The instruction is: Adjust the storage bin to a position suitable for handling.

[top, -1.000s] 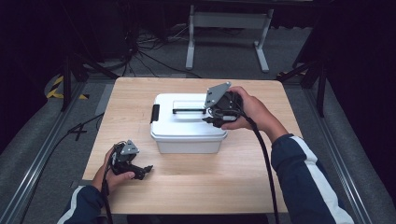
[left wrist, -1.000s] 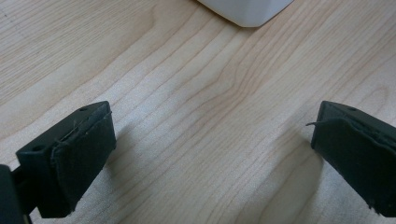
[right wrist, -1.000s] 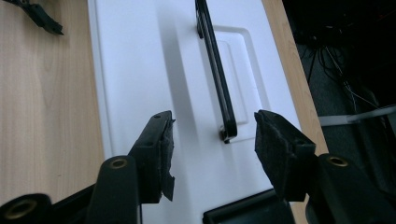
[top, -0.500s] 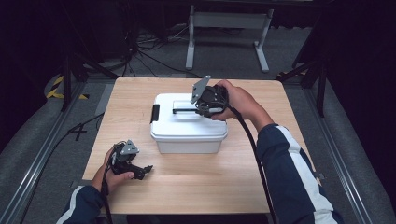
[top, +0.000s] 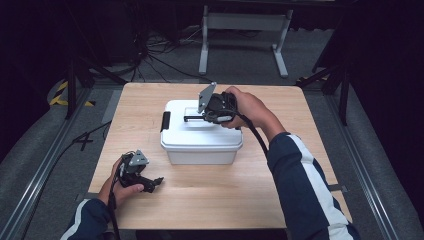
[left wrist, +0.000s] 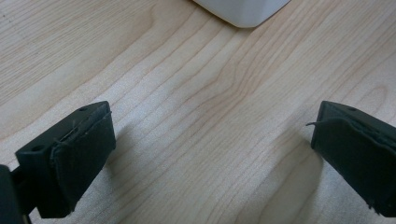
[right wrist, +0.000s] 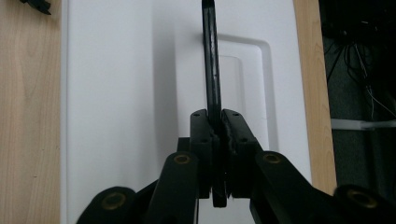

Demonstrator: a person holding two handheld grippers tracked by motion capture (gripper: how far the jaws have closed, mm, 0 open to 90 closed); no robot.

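A white lidded plastic box [top: 200,137] stands in the middle of the wooden table [top: 280,180]. Its black carrying handle [right wrist: 211,70] stands raised above the lid [right wrist: 116,93]. My right gripper [top: 204,116] hovers over the lid, shut on that handle, the jaws pinching it from both sides in the right gripper view [right wrist: 215,130]. My left gripper [top: 156,182] rests low on the table near the front left, open, with bare wood between its pads [left wrist: 74,149]. A corner of the box [left wrist: 243,11] shows ahead of it.
A black latch [top: 165,121] sits on the box's left end. Dark floor with cables [top: 150,50] and a grey metal stand [top: 245,25] lie beyond the table's far edge. Metal rails run along both sides of the table.
My right gripper has moved left over the lid and turned, lifting the handle upright. The left gripper has stayed where it was.
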